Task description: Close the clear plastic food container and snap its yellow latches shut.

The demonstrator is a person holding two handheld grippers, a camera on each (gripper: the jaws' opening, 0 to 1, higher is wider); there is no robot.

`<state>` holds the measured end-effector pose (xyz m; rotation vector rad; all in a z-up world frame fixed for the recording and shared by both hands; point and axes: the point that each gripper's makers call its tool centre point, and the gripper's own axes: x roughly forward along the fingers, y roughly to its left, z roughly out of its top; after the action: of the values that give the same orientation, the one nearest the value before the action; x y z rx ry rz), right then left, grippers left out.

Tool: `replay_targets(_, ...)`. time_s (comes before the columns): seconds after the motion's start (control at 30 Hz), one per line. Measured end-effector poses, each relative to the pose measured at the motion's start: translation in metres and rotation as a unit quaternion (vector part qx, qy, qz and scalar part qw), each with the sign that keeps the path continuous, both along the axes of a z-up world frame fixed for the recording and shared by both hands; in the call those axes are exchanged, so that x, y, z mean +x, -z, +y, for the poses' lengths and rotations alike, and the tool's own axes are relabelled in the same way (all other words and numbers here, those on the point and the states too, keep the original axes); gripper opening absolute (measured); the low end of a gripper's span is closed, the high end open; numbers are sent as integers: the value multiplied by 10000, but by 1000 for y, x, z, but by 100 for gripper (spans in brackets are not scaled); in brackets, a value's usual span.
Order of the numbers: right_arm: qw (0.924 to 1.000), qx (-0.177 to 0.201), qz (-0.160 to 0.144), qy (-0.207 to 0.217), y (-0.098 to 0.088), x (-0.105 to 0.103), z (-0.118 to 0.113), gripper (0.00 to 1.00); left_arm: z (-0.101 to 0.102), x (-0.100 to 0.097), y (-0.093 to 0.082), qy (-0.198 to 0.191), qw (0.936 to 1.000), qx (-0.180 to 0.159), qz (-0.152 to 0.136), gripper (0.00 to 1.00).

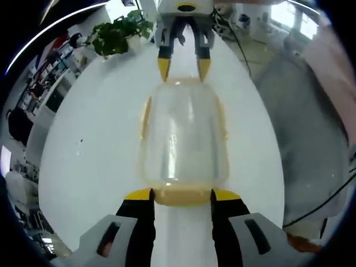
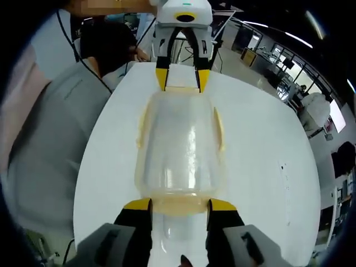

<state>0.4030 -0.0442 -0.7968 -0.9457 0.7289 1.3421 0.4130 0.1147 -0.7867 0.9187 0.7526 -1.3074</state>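
An office stretches out behind a white worktop (image 1: 100,167), with desks and shelves along the far edges. The clear food container (image 1: 183,139) lies in the middle of the worktop, lid on, held end to end between the two tools.

In the left gripper view, a leafy potted plant (image 1: 119,33) sits at the far left end of the worktop, and a person's pale sleeve (image 1: 311,128) fills the right side. The left hand-held gripper (image 1: 182,194) has its jaws spread, yellow tips on either side of the near yellow latch (image 1: 182,197) at the container's end; whether they press it I cannot tell. The right hand-held gripper (image 1: 184,69) faces it from the far end, jaws also apart at the opposite rim.

The right gripper view swaps things round: the person in a grey top (image 2: 55,128) stands on the left, and rows of ceiling lights and workstations (image 2: 278,55) run off to the right. Yellow side latches (image 2: 218,129) show along the container's long edges.
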Motion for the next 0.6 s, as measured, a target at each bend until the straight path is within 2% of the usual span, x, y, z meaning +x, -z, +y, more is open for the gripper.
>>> replay_targets(0.6,9999,-87,25,-116,-1,5,-24,35,-23,1,2,-124,9998,-102,129,36)
